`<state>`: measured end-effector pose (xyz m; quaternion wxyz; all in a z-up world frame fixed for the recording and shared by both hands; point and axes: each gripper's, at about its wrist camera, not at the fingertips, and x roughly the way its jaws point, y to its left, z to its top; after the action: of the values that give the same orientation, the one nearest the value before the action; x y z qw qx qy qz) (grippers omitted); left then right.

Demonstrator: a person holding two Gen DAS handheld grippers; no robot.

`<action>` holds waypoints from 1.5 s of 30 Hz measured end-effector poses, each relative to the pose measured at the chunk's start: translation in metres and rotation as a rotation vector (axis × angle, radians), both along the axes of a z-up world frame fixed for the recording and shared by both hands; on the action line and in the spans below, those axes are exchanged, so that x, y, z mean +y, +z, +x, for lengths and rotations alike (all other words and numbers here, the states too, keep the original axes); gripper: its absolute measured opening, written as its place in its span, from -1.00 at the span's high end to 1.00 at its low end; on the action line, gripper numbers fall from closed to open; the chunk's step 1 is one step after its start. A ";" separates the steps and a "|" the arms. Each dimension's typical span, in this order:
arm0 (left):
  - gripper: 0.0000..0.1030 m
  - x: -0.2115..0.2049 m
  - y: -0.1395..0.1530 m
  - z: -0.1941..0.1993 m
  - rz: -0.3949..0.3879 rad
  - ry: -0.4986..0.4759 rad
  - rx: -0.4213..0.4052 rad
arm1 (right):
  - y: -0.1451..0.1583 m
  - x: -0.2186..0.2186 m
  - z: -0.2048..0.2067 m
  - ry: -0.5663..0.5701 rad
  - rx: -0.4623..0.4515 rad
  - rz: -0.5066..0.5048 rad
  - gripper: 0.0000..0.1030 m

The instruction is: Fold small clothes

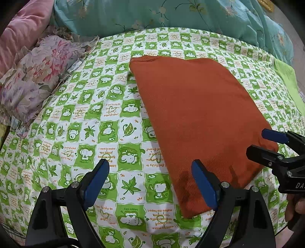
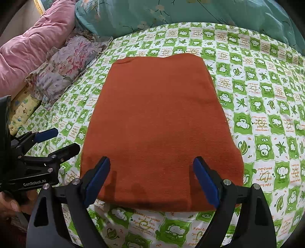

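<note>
Two grippers are over a bed here, both spread wide with nothing between the pads.

Going left to right in the right wrist view: pink quilt (image 2: 32, 45) piled up at about 10 o'clock, a floral pillow (image 2: 66, 70) just below it, and a yellow printed cloth (image 2: 22, 108) peeking out under that at 9. A teal floral duvet (image 2: 171, 13) is bunched along the top from 11 to 1. Everything sits on a green-and-white checked sheet (image 2: 266, 106) with little cartoon animals and leaves. In the left wrist view there's also a plain lime cloth (image 1: 287, 80) at 2 o'clock, at the sheet's far edge.

The cloth (image 2: 158, 124) itself is rust-orange, folded into a flat rectangle, lying dead centre on the sheet, well apart from the pillow.

Left gripper (image 1: 150, 183): jaws fully released, hovering over bare sheet at the cloth's near-left corner. Its right pad (image 1: 204, 183) overlaps that corner in the picture, but I can't tell if it's touching.

Right gripper (image 2: 152, 181): also wide open, both pads over the cloth's near edge at 6 o'clock, grasping nothing. From the left wrist view its tip shows at 3 o'clock, by the cloth's near-right corner.
</note>
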<state>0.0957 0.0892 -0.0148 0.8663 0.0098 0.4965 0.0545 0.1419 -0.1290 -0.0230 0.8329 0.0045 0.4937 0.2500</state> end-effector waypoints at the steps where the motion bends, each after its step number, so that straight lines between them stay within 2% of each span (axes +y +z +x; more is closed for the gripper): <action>1: -0.72 0.000 0.000 0.000 0.000 0.000 0.000 | 0.000 -0.001 0.000 -0.001 0.001 0.001 -0.72; 45: -0.72 0.000 -0.002 0.001 -0.005 -0.016 0.006 | 0.002 -0.006 -0.002 -0.021 0.003 0.011 -0.72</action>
<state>0.0971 0.0895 -0.0169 0.8653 0.0118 0.4989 0.0464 0.1401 -0.1353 -0.0214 0.8346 0.0147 0.4935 0.2442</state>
